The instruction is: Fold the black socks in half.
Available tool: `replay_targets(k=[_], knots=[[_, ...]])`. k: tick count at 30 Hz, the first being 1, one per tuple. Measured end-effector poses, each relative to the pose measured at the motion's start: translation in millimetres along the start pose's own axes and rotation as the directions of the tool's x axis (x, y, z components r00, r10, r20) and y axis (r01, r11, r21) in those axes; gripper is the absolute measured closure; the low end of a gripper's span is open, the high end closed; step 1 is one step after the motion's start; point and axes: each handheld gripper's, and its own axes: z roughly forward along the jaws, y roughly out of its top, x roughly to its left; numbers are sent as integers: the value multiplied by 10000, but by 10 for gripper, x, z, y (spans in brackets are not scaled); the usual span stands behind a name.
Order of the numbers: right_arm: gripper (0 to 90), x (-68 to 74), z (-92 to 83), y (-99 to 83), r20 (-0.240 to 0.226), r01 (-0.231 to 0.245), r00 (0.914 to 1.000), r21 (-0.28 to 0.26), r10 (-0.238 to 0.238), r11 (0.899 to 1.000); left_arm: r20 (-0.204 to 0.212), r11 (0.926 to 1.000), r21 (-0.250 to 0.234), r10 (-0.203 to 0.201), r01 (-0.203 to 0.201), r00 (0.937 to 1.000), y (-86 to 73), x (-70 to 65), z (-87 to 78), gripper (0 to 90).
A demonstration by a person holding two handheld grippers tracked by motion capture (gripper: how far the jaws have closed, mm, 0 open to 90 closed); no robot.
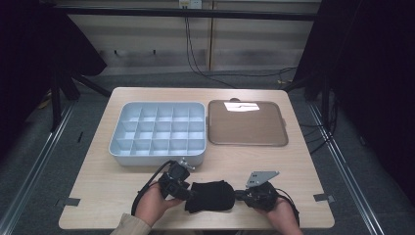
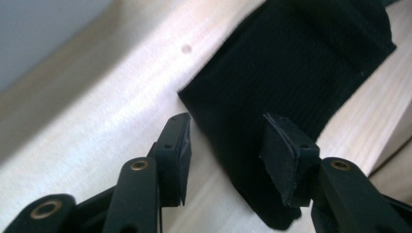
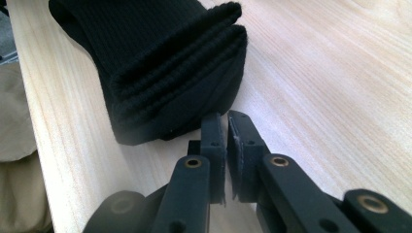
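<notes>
You are working a folded black cloth (image 1: 210, 196) lying left-to-right at the table's (image 1: 274, 161) near edge, between both tools. Your left gripper (image 2: 226, 141) is hovering half-open over its left end; your right gripper (image 3: 226, 127) is waiting closed and empty, tips at its right end.

Left gripper (image 1: 188, 188) fingers stand apart; right gripper (image 1: 238, 195) fingers nearly closed, both low.

The high view looks forward and down from above the person's side, taking in the whole worktop (image 1: 147, 196). The left gripper view sits low and close over the black folded cloth (image 2: 291, 73); the right gripper view faces it from the opposite end, equally near. All three share that cloth
</notes>
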Motion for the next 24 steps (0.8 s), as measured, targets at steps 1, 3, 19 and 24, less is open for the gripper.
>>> replay_targets(k=[1,3,19,24], knots=[[854,0,0,0,0,0,10000,0,0,10000,20,10000,42,-36,36,10000,-14,-5,5,542],[854,2,-1,1,19,9,10000,13,-9,10000,87,9999,126,-89,88,9999,-40,-10,19,550],[897,20,7,5,2,184,9998,-10,-184,9998,331,9990,414,-195,181,9993,-59,-17,129,725],[900,21,11,7,-8,177,9998,-16,-177,9998,442,9979,577,-318,292,9985,-48,-32,118,820]])
